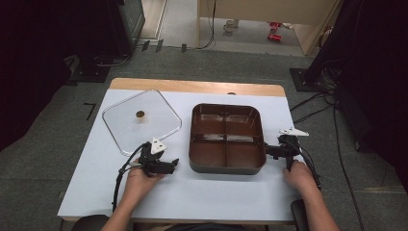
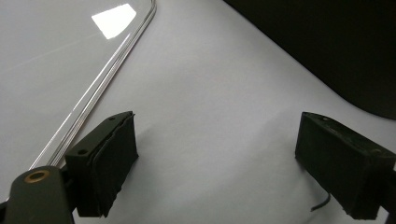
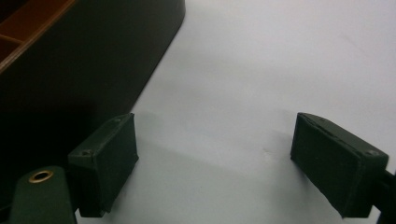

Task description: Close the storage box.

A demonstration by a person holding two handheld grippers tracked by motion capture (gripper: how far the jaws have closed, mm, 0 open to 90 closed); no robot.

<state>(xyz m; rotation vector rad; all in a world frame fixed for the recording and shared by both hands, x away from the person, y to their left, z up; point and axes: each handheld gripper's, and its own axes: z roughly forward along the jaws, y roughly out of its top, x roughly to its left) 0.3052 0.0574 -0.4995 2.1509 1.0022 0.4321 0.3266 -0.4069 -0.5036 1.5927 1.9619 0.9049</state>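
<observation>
Resting on the table (image 1: 96, 192), you are holding both grippers low beside the brown tray (image 1: 227, 137), and as far as the pictures are showing, the real work is not yet begun. Your left gripper (image 1: 174, 163) is lying between the clear lid (image 1: 142, 120) and the tray's near left corner, pointing toward the tray; in the left gripper view its jaws are standing wide apart over bare table, gripping nothing, with the lid's rim (image 2: 100, 86) running just beside the left jaw and the tray's dark wall (image 2: 336, 46) filling the upper right. Your right gripper (image 1: 269, 150) is sitting just beside the tray's right wall near its front corner; in the right gripper view its jaws are also gaping wide over bare table, with the tray's wall (image 3: 93, 60) close by on the left but not between them. The tray is sitting in the middle of the table, its four compartments looking empty, and the lid is lying flat to the left of it, well off the tray, its small brown knob (image 1: 140, 114) facing up. Judging from this, the job is likely setting the lid on the tray or shifting the tray, and all of it is left: neither thing is being gripped or lifted. Looking for brands, labels or writing, you are finding none that can be read on tray, lid or table.
</observation>
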